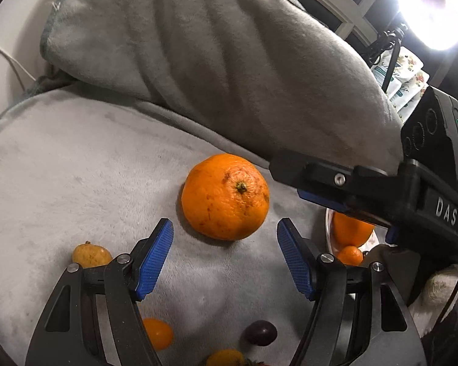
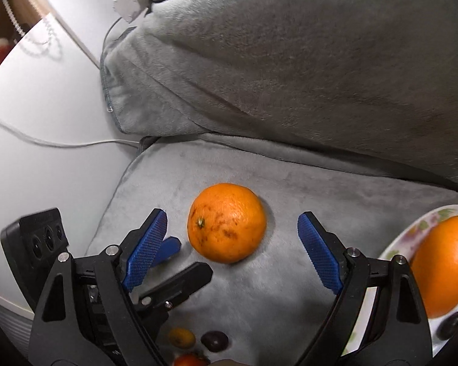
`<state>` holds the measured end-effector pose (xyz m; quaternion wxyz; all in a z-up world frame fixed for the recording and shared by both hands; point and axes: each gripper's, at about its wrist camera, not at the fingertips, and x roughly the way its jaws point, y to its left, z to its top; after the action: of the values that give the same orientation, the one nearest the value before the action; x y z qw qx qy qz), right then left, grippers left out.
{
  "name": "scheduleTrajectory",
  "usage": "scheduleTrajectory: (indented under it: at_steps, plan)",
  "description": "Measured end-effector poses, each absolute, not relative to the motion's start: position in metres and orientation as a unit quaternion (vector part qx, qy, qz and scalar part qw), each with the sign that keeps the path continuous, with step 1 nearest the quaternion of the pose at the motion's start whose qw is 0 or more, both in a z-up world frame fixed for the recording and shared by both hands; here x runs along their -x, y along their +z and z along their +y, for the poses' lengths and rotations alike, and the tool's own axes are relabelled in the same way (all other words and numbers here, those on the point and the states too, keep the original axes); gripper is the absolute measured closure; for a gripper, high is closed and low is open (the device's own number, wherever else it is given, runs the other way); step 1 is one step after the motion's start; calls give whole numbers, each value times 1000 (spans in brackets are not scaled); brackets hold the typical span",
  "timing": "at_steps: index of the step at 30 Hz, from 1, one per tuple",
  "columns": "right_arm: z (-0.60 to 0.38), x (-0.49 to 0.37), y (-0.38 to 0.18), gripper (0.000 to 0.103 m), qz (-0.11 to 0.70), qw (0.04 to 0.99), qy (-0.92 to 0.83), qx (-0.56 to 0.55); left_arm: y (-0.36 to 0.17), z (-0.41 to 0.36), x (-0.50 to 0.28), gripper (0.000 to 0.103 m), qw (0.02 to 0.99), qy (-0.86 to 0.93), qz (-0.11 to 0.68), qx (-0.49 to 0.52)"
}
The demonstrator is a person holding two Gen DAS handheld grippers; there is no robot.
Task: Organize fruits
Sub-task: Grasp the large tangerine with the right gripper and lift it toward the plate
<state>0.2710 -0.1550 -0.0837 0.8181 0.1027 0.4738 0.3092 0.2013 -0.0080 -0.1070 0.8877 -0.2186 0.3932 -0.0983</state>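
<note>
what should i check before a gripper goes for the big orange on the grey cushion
1. Right gripper open wide enough for the big orange: ok.
2. Left gripper open too: ok.
3. Orange lies free on the grey cushion, nothing touching it: ok.
4. Both grippers aim at the same orange, and the left one's fingers sit close beside the right one's: not ok, only one should go in.
5. Room on the plate, which already holds another orange and a dark fruit: cannot tell.
</note>
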Motion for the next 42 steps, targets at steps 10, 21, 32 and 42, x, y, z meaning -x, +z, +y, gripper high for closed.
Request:
scheduleTrajectory:
  at_steps: [10, 21, 32, 42]
  plan:
    - [-140, -285, -96, 25, 505, 796, 309, -123, -108, -18, -208, 33, 885, -104, 399, 216]
    - [-141, -285, -100, 45, 514, 792, 306, -120, -108, -33, -212, 36, 885, -110, 405, 201]
    - [-140, -270, -95, 46, 497, 804, 311, -100, -99, -37, -204, 39, 890, -107, 398, 193]
    - [-160, -243, -74, 46, 471, 818, 315, -98, -81, -47, -182, 39, 901, -119, 374, 185]
